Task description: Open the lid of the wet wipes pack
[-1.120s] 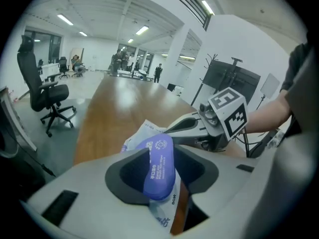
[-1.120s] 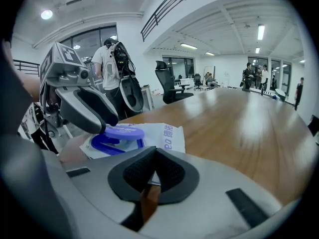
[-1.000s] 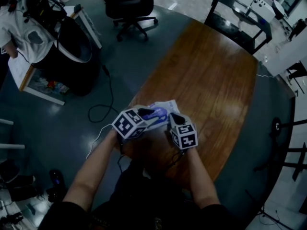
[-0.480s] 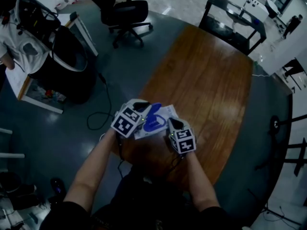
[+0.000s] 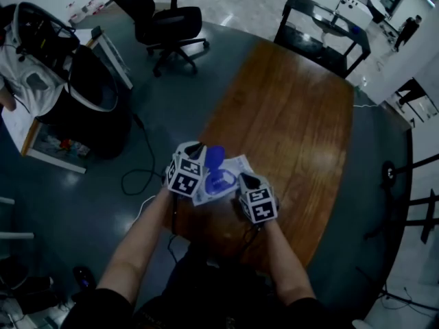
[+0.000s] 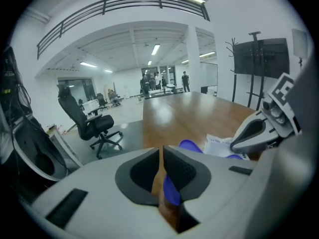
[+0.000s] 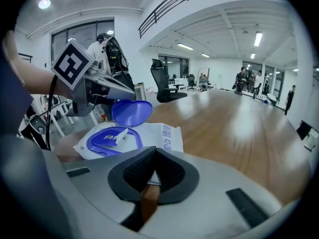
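Now the left gripper (image 6: 162,163), its jaws just closing, pinches the raised blue lid (image 7: 132,112); the right gripper (image 7: 155,171) clamps the edge of the wet wipes pack (image 7: 158,136).

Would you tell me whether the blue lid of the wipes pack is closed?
No, in the right gripper view the lid stands raised above the pack.

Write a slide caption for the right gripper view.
Left gripper, fingers just closed on the blue lid, holds the wipes pack open on the table.
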Motion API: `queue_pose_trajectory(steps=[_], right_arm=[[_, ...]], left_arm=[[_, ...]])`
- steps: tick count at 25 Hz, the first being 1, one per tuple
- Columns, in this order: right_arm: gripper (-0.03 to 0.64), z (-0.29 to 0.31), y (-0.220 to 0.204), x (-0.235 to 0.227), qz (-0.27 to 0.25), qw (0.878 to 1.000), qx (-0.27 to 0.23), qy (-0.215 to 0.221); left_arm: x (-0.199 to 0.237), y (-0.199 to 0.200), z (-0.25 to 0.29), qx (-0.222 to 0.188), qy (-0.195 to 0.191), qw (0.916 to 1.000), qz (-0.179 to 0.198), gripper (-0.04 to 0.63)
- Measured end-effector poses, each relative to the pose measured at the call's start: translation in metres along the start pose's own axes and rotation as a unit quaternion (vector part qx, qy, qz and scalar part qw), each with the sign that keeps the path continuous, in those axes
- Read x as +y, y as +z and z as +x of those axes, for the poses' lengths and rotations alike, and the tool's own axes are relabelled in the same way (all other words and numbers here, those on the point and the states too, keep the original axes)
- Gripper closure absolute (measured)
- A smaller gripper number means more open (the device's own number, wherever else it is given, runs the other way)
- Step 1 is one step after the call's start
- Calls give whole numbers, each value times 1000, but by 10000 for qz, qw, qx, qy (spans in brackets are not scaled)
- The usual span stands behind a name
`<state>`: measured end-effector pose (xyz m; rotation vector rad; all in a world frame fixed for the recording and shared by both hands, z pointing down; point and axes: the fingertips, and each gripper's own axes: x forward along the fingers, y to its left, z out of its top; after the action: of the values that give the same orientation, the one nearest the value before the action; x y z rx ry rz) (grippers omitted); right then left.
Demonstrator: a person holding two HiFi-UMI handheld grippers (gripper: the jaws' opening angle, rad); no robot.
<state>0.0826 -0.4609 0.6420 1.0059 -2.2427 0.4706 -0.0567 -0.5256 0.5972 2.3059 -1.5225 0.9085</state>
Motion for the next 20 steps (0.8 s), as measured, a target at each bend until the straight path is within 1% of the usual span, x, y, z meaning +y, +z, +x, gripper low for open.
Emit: queue_pose_trajectory(steps=[1,2,3,5,6,12,17,18,19,20], right_arm=[[606,-2,1,-1,7,10000,-12,-62],[606,-5,3,-2,36,9999,-74,-138],[606,-9,7,-4,87,9995,-195,-223],[606,-22,18,-5,230,9978,-513,-353],[606,-29,23,-4,297,9967,-639,-396],[606,-78,36,15,505,9897,-1124,-723],[606,-114,45,36,634,9814,-1491,-1029],[606,-122,48,43,651,9797,-1573,-1062],[606,-131,51,49,671,9777,-1664,-1087],[606,-140,55,54,686,9757,-1759,-1114]], left_arm=[[0,2,-2,-56,65,10000,-2,568],[1,4,-4,-127,124,9998,-16,551],[2,7,-9,-218,177,9996,-49,515],[6,15,-22,-447,211,9987,-140,512],[7,18,-31,-564,165,9981,-170,512],[-15,33,-90,-1114,-392,9928,-197,517],[-44,37,-119,-1447,-964,9844,-282,517],[-51,38,-126,-1504,-1064,9825,-282,523],[-57,38,-132,-1554,-1136,9809,-272,560],[-63,38,-137,-1592,-1186,9797,-259,569]])
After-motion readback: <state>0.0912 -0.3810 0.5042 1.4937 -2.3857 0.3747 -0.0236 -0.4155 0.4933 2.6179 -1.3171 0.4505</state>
